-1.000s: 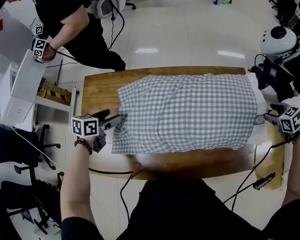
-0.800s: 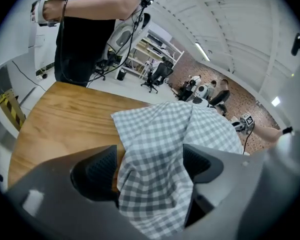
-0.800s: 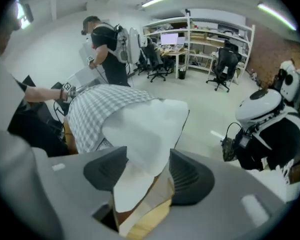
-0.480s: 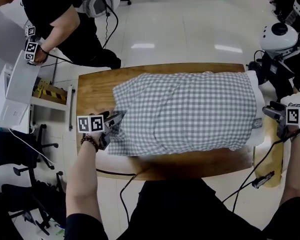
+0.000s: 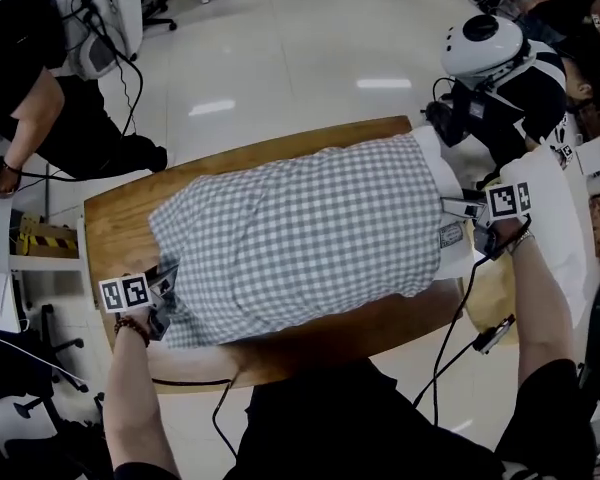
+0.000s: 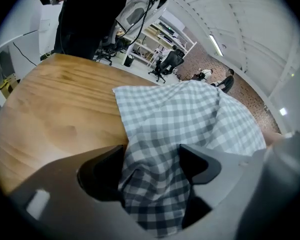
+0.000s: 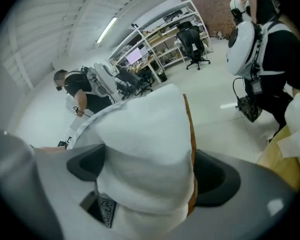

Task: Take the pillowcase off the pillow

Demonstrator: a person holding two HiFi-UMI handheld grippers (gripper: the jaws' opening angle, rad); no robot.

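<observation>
A grey checked pillowcase (image 5: 290, 238) covers a white pillow (image 5: 442, 183) lying across the wooden table (image 5: 115, 218). The pillow's bare end sticks out at the right. My left gripper (image 5: 165, 286) is at the case's near left corner. Its jaws are closing, and bunched checked cloth (image 6: 180, 114) is pinched in the left gripper (image 6: 151, 161). My right gripper (image 5: 458, 208) is at the pillow's exposed end. Its jaws are opening wide, and the white pillow (image 7: 145, 144) fills the gap of the right gripper (image 7: 150, 174).
A person in black (image 5: 30, 58) with marker-cube grippers stands at the far left, beside a shelf. A white round-headed robot (image 5: 490, 48) stands just beyond the table's right end. Cables (image 5: 460, 338) hang off the near edge. A tan object (image 5: 495, 293) lies under my right arm.
The head view has swung, so the table now lies tilted. My right gripper has moved in from beyond the table's end onto the pillow's white end. The left gripper stays at the case's corner.
</observation>
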